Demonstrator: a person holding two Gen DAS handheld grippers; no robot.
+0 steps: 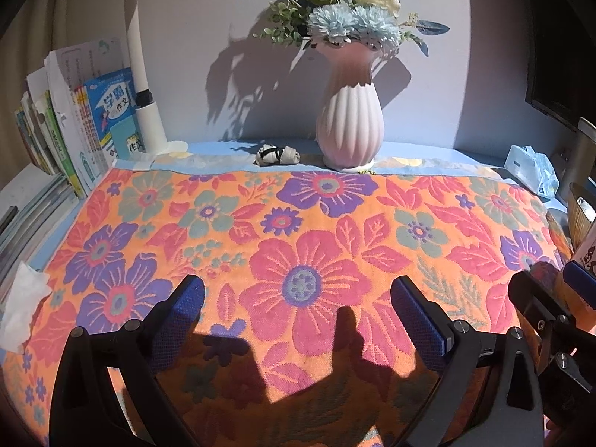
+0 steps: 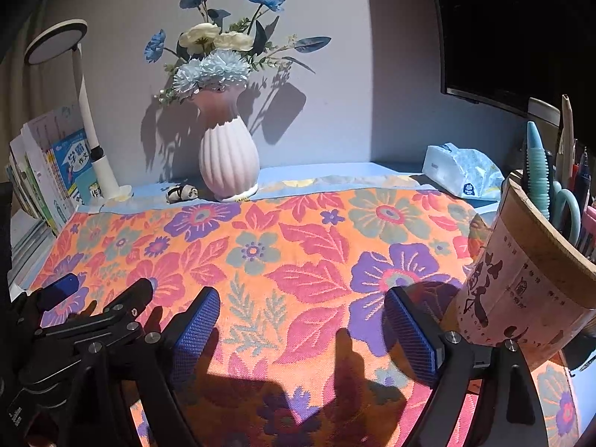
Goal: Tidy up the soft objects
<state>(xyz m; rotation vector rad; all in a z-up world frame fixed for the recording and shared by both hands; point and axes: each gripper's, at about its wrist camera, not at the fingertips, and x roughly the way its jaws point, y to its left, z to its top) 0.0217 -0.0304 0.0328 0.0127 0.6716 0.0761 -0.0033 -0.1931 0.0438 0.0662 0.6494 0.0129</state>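
Blue mesh pads line the fingers of our left claw [image 1: 298, 313], which hangs spread wide and grasping nothing above the near part of the floral towel [image 1: 305, 231]. Our right claw [image 2: 301, 320] is likewise released, its pads well apart with only cloth showing between them. The two claws sit side by side: the right one's black frame shows at the right edge of the left wrist view, and the left one's frame at the lower left of the right wrist view.

The towel, orange terry with pink, purple and grey-green flowers, lies spread flat over the surface [image 1: 428, 151] and covers most of it; our claws cast dark shadows on its near edge. Just beside our right claw, on the towel's right side, stands a pen holder [image 2: 521, 260] with scissors and pens in it. A crumpled white tissue [image 1: 22, 294] lies at the towel's left edge.

Beyond the towel's far edge, a small black-and-white bundle [image 1: 277, 155] rests just left of a ribbed pink vase [image 1: 350, 126] of blue and cream flowers. A tissue pack [image 2: 462, 173] sits at the far right, and a white desk lamp [image 2: 89, 126] and a row of books [image 1: 74, 130] stand at the far left against the wall.
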